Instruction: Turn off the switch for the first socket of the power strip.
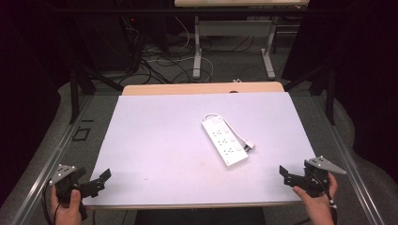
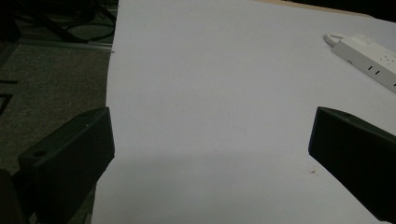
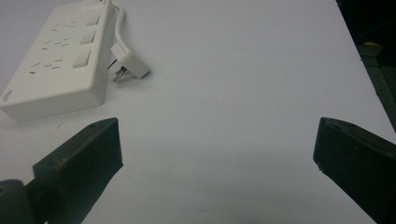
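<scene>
Left hand (image 1: 68,206) sits at the near-left corner of the surface (image 1: 155,140), left claw (image 1: 101,180) aimed inward and forward over the white sheet edge. Jaws wide apart in the left claw view (image 2: 210,149), nothing between them.

Right hand (image 1: 319,204) mirrors it at the near-right corner, right claw (image 1: 287,174) pointing inward and toward the middle. Jaws also spread wide in the right claw view (image 3: 217,154), empty gap, bare white sheet under them.

Power strip (image 1: 224,140) lies flat on the sheet, ahead of both claws, well apart from the left one and nearer the right one. From the right claw it sits ahead and to the left (image 3: 58,65), near end just beyond the left jaw tip, not touching. Its plug (image 3: 130,63) rests on the sheet just beside the strip's long side, prongs toward the strip, cord (image 3: 119,28) looped back along that side. From the left claw the strip shows far ahead-right (image 2: 369,60).
</scene>
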`<action>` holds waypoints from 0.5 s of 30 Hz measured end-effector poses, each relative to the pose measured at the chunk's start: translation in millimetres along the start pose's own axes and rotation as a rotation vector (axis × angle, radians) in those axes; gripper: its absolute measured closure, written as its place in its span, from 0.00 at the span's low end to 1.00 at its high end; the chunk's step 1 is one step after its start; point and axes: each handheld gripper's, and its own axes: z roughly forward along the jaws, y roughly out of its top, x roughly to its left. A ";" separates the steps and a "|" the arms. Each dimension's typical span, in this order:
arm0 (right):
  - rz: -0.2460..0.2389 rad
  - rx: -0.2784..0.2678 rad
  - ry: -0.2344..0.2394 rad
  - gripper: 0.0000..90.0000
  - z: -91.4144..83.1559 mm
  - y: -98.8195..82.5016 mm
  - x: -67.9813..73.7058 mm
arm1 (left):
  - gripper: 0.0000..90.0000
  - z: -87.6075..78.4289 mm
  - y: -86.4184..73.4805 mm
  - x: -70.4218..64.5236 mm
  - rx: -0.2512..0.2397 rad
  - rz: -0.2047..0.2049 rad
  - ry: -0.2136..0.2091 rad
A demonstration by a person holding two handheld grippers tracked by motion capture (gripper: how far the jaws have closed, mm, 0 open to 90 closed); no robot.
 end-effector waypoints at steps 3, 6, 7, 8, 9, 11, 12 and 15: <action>-0.001 -0.015 -0.004 0.02 0.3 -0.3 1.1 | 0.00 0.2 0.2 -0.8 0.001 -0.001 -0.002; -0.005 -0.009 -0.007 0.03 -0.1 0.1 1.0 | 0.00 0.5 0.7 -1.3 0.003 -0.004 0.000; -0.009 -0.001 -0.013 0.04 -0.2 0.3 0.6 | 0.00 0.5 0.7 -1.3 0.003 -0.004 0.000; -0.007 0.000 -0.015 0.04 0.6 0.5 0.3 | 0.00 0.1 0.4 -1.4 0.006 -0.001 0.004; 0.001 -0.004 -0.016 0.05 1.6 0.6 0.7 | 0.00 -0.1 -0.2 -1.5 0.005 -0.005 0.005; -0.002 -0.041 -0.039 0.06 5.0 1.0 0.4 | 0.00 -0.6 -1.0 -1.0 0.008 -0.009 0.006; -0.001 -0.005 -0.034 0.07 2.3 2.6 0.3 | 0.00 -0.6 -1.0 -0.3 0.007 -0.007 0.009; -0.006 -0.017 -0.030 0.08 2.8 4.0 1.6 | 0.00 -0.3 -1.2 -1.0 0.008 -0.006 0.005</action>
